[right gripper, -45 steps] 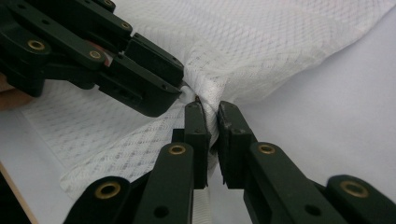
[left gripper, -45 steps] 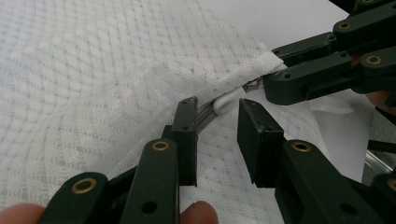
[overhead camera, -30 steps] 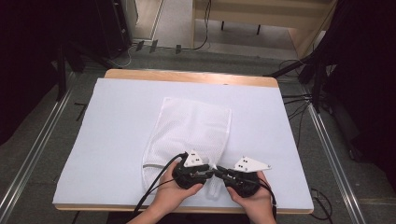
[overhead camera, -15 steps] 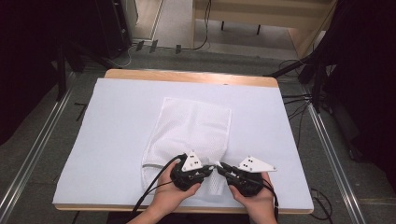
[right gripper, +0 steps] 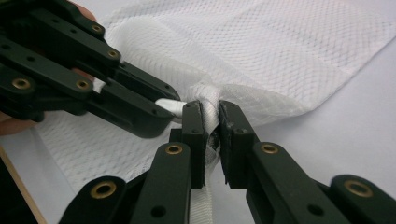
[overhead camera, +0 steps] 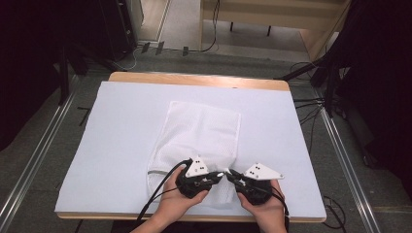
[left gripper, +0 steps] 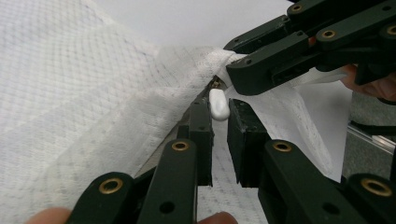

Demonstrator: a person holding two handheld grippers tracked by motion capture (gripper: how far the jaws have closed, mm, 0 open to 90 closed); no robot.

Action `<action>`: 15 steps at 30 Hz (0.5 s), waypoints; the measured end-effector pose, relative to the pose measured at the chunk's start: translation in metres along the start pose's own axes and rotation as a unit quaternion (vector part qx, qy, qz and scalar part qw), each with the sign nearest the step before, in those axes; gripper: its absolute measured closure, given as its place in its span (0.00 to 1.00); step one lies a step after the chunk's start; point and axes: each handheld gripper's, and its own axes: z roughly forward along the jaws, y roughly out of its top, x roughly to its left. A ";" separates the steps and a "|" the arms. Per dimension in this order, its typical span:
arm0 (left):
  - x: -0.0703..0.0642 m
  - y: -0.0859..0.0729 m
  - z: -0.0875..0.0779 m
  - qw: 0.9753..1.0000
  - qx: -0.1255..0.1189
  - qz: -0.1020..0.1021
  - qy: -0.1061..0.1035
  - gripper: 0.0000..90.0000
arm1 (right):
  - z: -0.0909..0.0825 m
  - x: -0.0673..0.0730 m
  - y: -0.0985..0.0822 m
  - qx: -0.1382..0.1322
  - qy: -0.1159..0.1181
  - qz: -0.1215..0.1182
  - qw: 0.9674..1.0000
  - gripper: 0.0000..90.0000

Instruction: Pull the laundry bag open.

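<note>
Dim room, grey floor (overhead camera: 43,160), cables and dark stands at the edges. Wooden worktop (overhead camera: 194,79) with a white sheet (overhead camera: 121,136) laid over most of it.

White mesh bag (overhead camera: 201,133) lies flat on the sheet, its far end well beyond the fingers and its near end gathered up between the two grippers at the person's edge of the worktop.

Left hand (overhead camera: 177,204) holds the left gripper (overhead camera: 214,177); a black cable (overhead camera: 155,194) trails from it over the near edge. Right hand (overhead camera: 265,206) holds the right gripper (overhead camera: 232,174). Both carry grey three-cornered plates. Tips of the two grippers nearly meet over the bag's near end.

Left gripper view: left gripper (left gripper: 219,114) has its fingers (left gripper: 201,135) slightly spread, a narrow gap between them. A small white zipper pull (left gripper: 218,103) sits right at the fingertips, in that gap; whether it is clamped I cannot tell. Mesh drapes to the left of the fingers. The right gripper's fingers come in from the upper right, just above the pull.

Right gripper view: right gripper (right gripper: 210,109) has its fingers (right gripper: 194,135) pinching a bunched fold of the mesh bag (right gripper: 280,51), the cloth pressed between the tips. The left gripper's fingers reach in from the left, touching white material just beside that pinch.
</note>
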 end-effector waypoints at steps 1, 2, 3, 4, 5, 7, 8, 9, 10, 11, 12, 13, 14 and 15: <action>0.000 0.000 0.002 1.000 0.006 0.002 0.001 0.89 | 0.000 0.001 0.000 0.000 0.001 -0.001 1.000 0.92; 0.000 -0.001 0.003 1.000 0.010 0.002 0.003 0.89 | 0.001 0.002 0.000 -0.002 0.001 -0.004 1.000 0.92; 0.001 -0.002 0.005 1.000 0.009 -0.001 0.001 0.89 | 0.001 0.003 0.001 -0.001 0.004 -0.004 1.000 0.92; 0.001 -0.002 0.006 1.000 0.011 -0.004 0.000 0.89 | 0.001 0.004 0.001 -0.002 0.007 -0.006 1.000 0.92; 0.001 -0.001 0.006 1.000 0.014 -0.005 0.001 0.89 | 0.001 0.005 0.001 -0.002 0.011 -0.008 1.000 0.93; 0.001 -0.001 0.007 1.000 0.014 -0.006 0.002 0.90 | 0.001 0.007 0.001 0.001 0.011 -0.010 1.000 0.93; 0.001 -0.001 0.007 1.000 0.014 -0.006 0.000 0.90 | 0.001 0.007 0.002 0.001 0.012 -0.009 1.000 0.93; 0.000 -0.001 0.008 1.000 0.014 -0.006 0.000 0.91 | 0.001 0.006 0.002 0.002 0.016 -0.006 1.000 0.93; 0.000 -0.001 0.007 1.000 0.020 -0.002 0.001 0.91 | 0.001 0.006 0.002 0.002 0.018 -0.005 1.000 0.93; 0.000 0.000 0.007 1.000 0.022 0.001 0.002 0.91 | 0.001 0.005 0.001 0.002 0.019 -0.004 1.000 0.93; 0.000 0.000 0.007 1.000 0.023 0.002 0.003 0.92 | 0.001 0.005 0.001 0.003 0.020 -0.004 1.000 0.93; 0.000 0.000 0.006 1.000 0.026 0.003 0.004 0.92 | 0.000 0.005 0.001 0.004 0.019 -0.005 1.000 0.94; 0.000 0.000 0.006 1.000 0.026 0.001 0.004 0.92 | 0.000 0.006 0.002 0.005 0.017 -0.004 1.000 0.94; 0.000 0.000 0.005 1.000 0.029 0.002 0.003 0.92 | 0.000 0.006 0.002 0.007 0.014 -0.005 1.000 0.94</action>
